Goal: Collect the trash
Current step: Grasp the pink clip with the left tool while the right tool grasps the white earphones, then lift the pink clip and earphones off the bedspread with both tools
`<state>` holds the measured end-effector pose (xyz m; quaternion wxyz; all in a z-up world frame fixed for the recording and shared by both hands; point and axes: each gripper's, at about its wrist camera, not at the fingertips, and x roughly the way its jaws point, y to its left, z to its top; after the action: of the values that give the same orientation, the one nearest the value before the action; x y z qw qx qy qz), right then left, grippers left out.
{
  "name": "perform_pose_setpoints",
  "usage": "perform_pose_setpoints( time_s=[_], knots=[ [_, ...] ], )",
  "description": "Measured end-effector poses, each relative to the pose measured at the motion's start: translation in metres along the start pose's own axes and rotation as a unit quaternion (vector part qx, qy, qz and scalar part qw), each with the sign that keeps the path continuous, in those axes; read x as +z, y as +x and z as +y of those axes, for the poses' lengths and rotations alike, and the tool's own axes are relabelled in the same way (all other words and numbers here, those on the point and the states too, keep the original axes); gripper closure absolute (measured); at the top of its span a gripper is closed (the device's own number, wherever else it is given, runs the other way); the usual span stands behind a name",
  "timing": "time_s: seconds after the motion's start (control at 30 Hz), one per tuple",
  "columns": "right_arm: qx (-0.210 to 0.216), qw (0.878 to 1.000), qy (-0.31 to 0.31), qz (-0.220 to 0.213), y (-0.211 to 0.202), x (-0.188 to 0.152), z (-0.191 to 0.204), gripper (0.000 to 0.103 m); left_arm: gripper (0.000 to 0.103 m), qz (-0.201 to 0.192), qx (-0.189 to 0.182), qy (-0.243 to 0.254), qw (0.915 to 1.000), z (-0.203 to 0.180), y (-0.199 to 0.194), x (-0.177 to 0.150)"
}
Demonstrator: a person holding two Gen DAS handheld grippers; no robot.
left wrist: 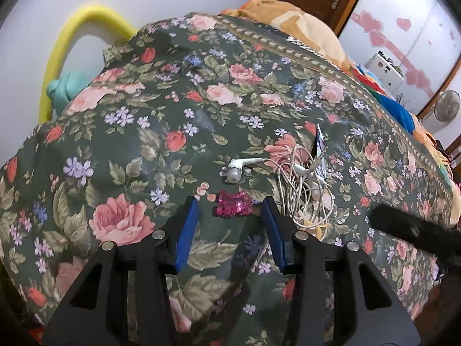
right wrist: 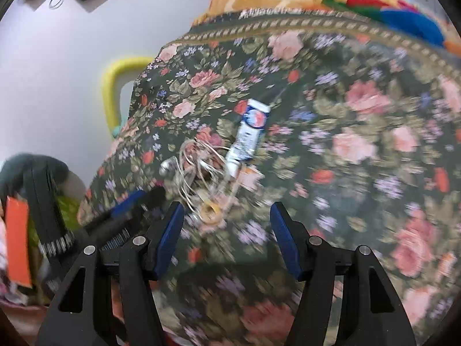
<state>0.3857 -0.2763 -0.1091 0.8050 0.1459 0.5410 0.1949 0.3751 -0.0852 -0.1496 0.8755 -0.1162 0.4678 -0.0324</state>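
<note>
While the left hand-held gripper [left wrist: 230,204] hangs wide open over the floral bedspread [left wrist: 121,132], a pink wrapper [left wrist: 232,207] lies between its fingertips, untouched. Just beside it sit tangled white earphones [left wrist: 296,181] and a crushed tube [right wrist: 249,132]. The right hand-held gripper [right wrist: 227,213], also wide and empty, hovers near a small ring [right wrist: 210,210].
</note>
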Motion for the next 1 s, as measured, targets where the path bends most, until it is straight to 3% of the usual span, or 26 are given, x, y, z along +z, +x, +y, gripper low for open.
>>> perform_pose_setpoints(
  time_s=[0.1, 0.23, 0.33, 0.37, 0.4, 0.63, 0.83, 0.93, 1.0],
  knots=[
    [0.006, 1.0, 0.004, 0.014, 0.02, 0.01, 0.005, 0.044, 0.062, -0.012, 0.003, 0.008, 0.9999, 0.0, 0.003, -0.003],
    [-0.001, 0.999, 0.024, 0.042, 0.05, 0.016, 0.005, 0.047, 0.088, -0.025, 0.021, -0.009, 0.9994, 0.007, 0.006, -0.003],
    [-0.002, 0.999, 0.031, 0.038, 0.056, 0.017, 0.005, 0.074, 0.103, -0.03, 0.023, -0.02, 0.9991, 0.013, 0.008, -0.001],
    [0.001, 0.999, 0.027, 0.042, 0.057, 0.016, 0.005, 0.089, 0.103, -0.032, 0.02, -0.022, 0.9991, 0.015, 0.009, -0.001],
    [0.006, 0.999, 0.028, 0.044, 0.057, 0.016, 0.004, 0.095, 0.103, -0.035, 0.017, -0.021, 0.999, 0.016, 0.009, -0.002],
    [-0.018, 1.0, -0.019, 0.0, 0.018, 0.001, 0.001, 0.099, 0.103, -0.046, 0.011, -0.017, 0.9987, 0.017, 0.007, -0.006],
    [-0.044, 0.998, -0.035, -0.026, -0.019, -0.015, -0.017, 0.099, 0.101, -0.012, -0.005, -0.003, 0.9999, 0.009, -0.008, 0.001],
    [-0.061, 0.997, -0.031, -0.042, -0.033, -0.026, -0.032, 0.099, 0.084, -0.014, -0.023, -0.015, 0.9995, 0.0, -0.02, 0.012],
    [-0.07, 0.996, -0.018, -0.043, -0.04, -0.032, -0.047, 0.099, 0.071, -0.013, -0.006, -0.015, 0.9998, -0.011, -0.022, 0.021]
  ],
)
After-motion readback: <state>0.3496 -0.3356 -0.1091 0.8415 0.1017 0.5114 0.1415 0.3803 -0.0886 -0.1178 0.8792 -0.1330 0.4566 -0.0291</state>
